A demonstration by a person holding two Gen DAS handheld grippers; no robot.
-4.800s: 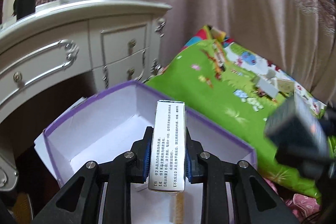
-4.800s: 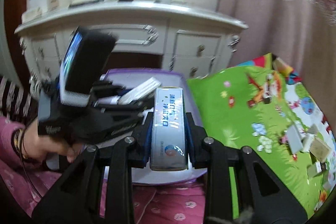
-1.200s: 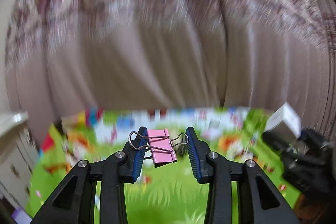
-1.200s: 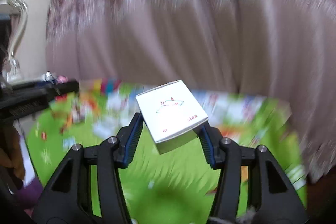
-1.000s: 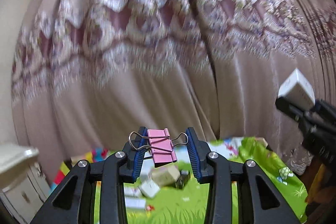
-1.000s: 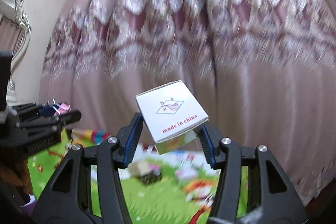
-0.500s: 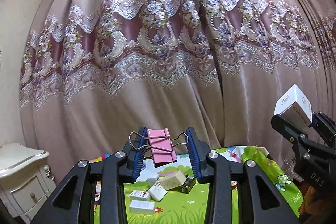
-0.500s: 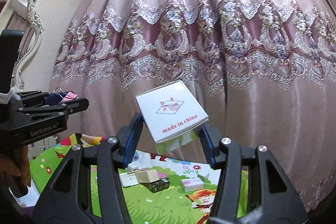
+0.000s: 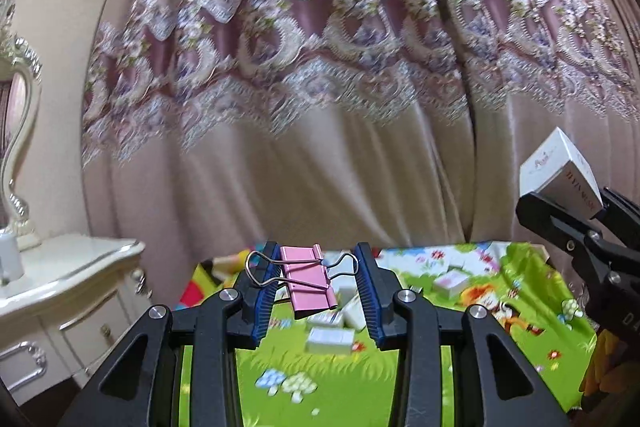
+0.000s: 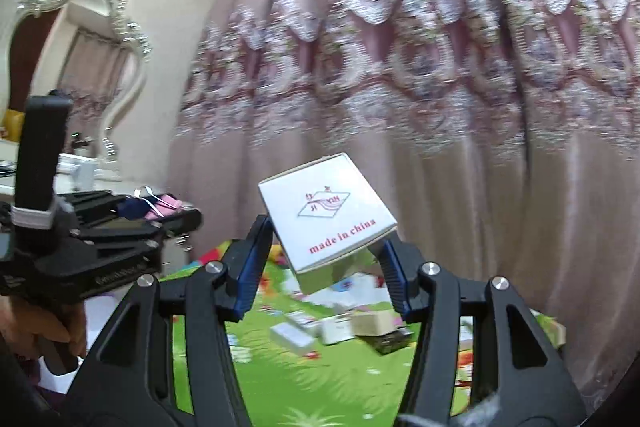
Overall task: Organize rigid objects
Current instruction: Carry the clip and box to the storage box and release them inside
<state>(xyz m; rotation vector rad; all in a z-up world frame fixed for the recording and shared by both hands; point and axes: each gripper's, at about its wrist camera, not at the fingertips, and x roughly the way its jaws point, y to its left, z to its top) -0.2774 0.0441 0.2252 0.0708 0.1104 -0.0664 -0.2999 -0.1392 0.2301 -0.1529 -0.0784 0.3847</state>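
Note:
My left gripper (image 9: pixel 316 287) is shut on a pink binder clip (image 9: pixel 306 283) by its wire handles and holds it in the air above the green play mat (image 9: pixel 360 371). My right gripper (image 10: pixel 324 267) is shut on a white box (image 10: pixel 326 213) printed "made in china", tilted, also held in the air. The white box also shows at the right of the left wrist view (image 9: pixel 558 165). The left gripper with the clip shows at the left of the right wrist view (image 10: pixel 158 209). Several small boxes (image 10: pixel 340 329) lie on the mat below.
A pink curtain (image 9: pixel 320 107) hangs behind the mat. A white dresser (image 9: pixel 60 287) with a mirror (image 10: pixel 80 67) stands at the left. A hand (image 10: pixel 44 327) holds the left gripper's handle.
Both grippers have swung left and tilted slightly down, still holding their objects. The dresser and mirror have come into view and more of the mat shows.

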